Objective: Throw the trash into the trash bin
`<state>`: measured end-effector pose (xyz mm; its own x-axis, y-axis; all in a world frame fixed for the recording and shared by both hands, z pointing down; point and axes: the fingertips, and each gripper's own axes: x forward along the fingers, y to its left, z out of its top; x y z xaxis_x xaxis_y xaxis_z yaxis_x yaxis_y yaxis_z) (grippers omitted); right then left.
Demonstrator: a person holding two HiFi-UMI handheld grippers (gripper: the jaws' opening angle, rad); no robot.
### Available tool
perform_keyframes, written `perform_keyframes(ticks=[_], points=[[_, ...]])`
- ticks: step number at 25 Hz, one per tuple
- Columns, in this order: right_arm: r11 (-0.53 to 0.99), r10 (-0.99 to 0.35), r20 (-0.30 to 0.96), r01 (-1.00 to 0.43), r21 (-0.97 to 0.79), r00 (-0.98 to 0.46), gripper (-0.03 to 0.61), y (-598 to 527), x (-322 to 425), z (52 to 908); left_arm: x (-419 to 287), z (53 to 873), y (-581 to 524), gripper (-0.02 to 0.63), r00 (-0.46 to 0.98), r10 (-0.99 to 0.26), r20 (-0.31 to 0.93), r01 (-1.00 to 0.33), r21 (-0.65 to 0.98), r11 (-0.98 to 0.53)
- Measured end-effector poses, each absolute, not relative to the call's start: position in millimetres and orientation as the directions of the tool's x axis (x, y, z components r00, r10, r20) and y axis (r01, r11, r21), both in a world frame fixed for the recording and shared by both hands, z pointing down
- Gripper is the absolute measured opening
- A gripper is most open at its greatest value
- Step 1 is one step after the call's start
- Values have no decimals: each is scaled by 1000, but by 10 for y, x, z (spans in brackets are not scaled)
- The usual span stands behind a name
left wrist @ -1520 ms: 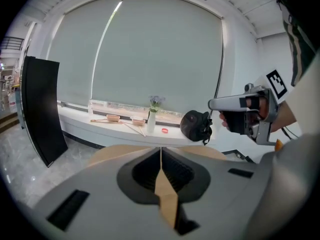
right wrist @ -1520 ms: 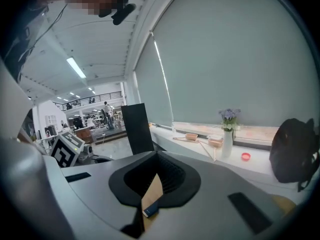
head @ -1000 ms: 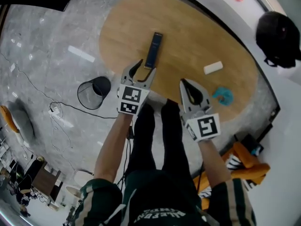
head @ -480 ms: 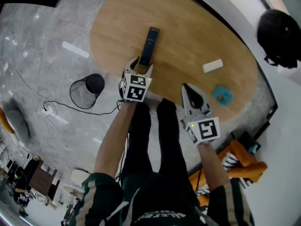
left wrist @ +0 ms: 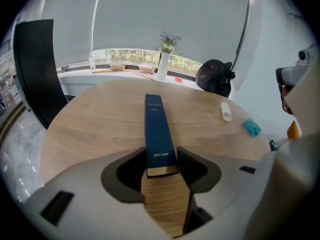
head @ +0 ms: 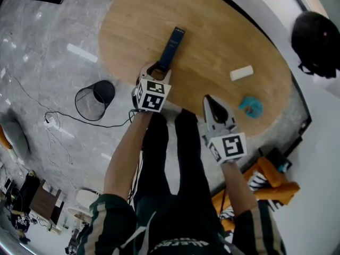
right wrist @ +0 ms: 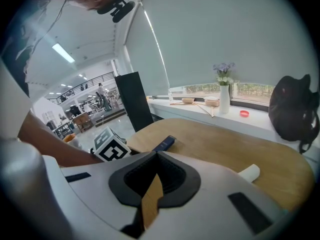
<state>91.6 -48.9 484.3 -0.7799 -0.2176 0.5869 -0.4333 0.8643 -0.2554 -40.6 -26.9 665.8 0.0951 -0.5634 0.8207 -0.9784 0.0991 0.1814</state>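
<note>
Okay, my left gripper [left wrist: 161, 152] is down at the near edge of the wooden table [head: 212, 36], with the near end of the blue box [head: 172, 47] between its jaws. The jaws have just been closing and, in the left gripper view, both sit flush on the box's long sides, so I read that as gripping. The box lies flat on the table, its long axis pointing away from me. My right gripper [head: 210, 100] hangs over the table edge with its jaws together and nothing in them. A white stub [head: 241, 73] and a teal wad [head: 251, 107] lie on the table to its right, well apart from the box. The wire trash bin [head: 94, 100] is on the floor just left of the table.
</note>
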Motion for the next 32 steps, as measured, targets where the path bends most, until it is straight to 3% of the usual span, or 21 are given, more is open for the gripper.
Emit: perform_keyframes(ticks=[11,23,32], points=[[896,-157,589,-365,-253,-793,-2,-315,490,4797,-895,6333,140,198,31,-612,790,-966,180,184],[966,81,546,-69,-249,-834,-2,481,-558,4797,-1685,6230,1489,198,-169,-575,800,-874,147,462],[959,247,551,121,-255,-797,-2,1150,-1160,4823,-2001,6384,2664,198,-264,-492,830,-732,160,663]])
